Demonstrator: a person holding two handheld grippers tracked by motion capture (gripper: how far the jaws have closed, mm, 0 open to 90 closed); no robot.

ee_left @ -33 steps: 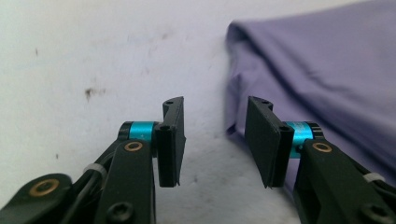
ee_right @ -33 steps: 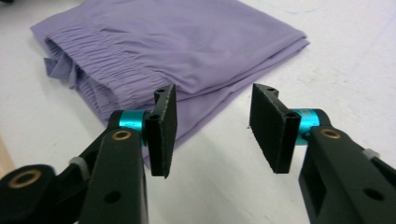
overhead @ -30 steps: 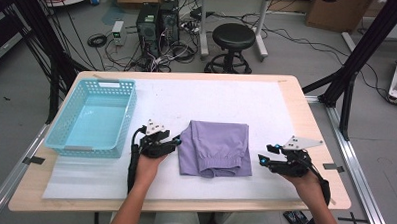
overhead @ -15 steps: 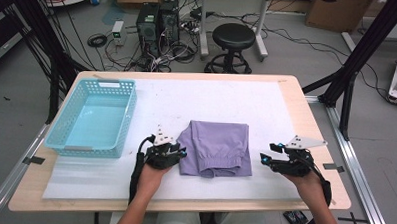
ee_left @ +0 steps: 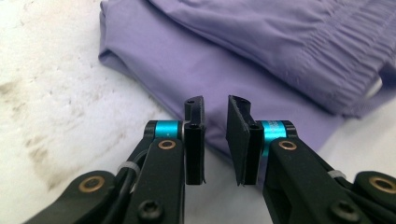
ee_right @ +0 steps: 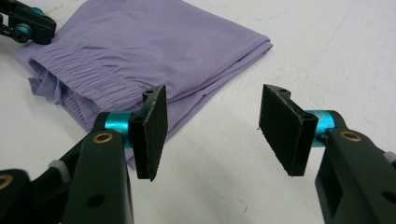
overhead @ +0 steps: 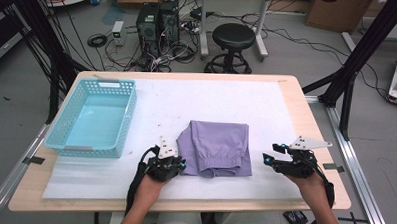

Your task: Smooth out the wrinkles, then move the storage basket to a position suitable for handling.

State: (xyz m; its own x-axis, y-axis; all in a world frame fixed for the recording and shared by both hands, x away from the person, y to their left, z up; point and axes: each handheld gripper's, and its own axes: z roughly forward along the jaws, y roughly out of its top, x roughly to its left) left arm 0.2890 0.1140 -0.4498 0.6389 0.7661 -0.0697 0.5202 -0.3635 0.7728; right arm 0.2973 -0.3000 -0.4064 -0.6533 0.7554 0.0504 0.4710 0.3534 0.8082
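I note the folded purple shorts [overhead: 216, 147] lying on the worktop [overhead: 287, 102], my left tongs [ee_left: 215, 135] just narrowed at their near-left edge, unclamped, right tongs [ee_right: 212, 130] apart off their right.

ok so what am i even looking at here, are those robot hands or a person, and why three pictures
It is a person, not a robot. Each hand holds a hand tool with two black fingers that pinch like tongs.

The high view looks down on the table from above: the left gripper is at the near left edge of the folded purple shorts, and the right gripper is off to their right. A blue basket sits at the left of the white mat.

The other two pictures come from small cameras riding on the tools. In the left gripper view, the fingers have just been closing at the edge of the shorts, with a narrow gap left between them and no cloth pinched. In the right gripper view, the fingers stand wide apart above bare mat, holding nothing.
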